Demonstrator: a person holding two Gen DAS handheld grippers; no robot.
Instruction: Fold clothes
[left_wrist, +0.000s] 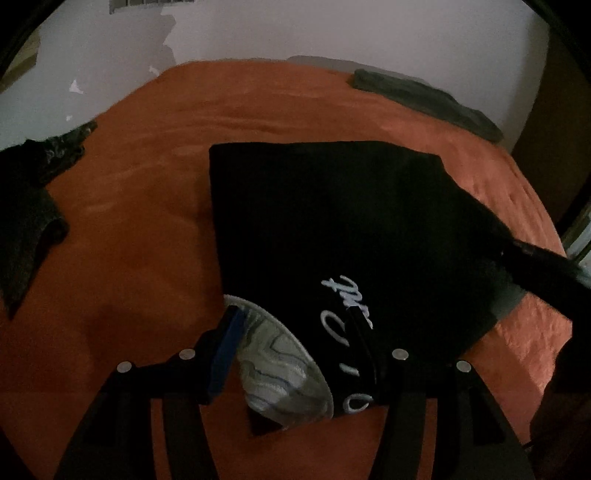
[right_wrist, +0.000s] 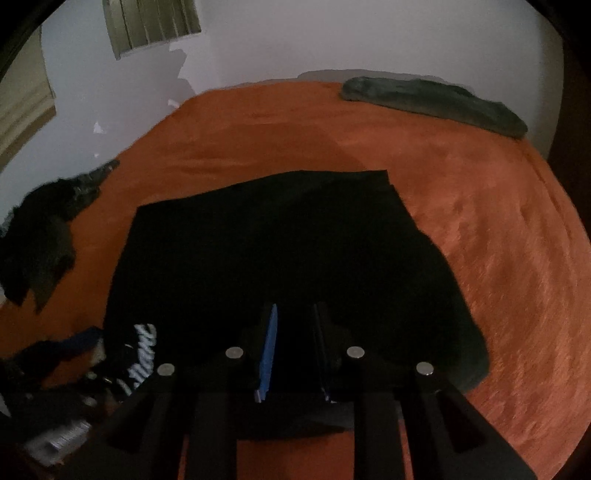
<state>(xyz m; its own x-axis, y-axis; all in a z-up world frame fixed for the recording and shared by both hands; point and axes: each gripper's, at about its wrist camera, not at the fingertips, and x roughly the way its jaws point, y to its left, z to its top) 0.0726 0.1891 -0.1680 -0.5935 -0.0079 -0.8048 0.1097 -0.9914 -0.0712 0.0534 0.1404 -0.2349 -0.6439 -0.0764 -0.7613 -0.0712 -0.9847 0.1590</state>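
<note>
two hand-held grippers hang over a black garment (left_wrist: 332, 221) spread on an orange bedcover (left_wrist: 147, 229). left gripper (left_wrist: 299, 332) stands roughly half open, its blue-padded finger (left_wrist: 227, 347) beside a grey-white patterned patch (left_wrist: 273, 365) at the garment's near edge, the other finger over white lettering (left_wrist: 347, 306); no pad presses the cloth. right gripper (right_wrist: 293, 332) shows a narrow gap between its fingers above the dark fabric; whether cloth is pinched there cannot be told in the dim light. a dark heap of clothes (right_wrist: 44, 236) lies at the left, a grey-green folded piece (right_wrist: 436, 99) at the far edge by the white wall (right_wrist: 295, 37).
</note>
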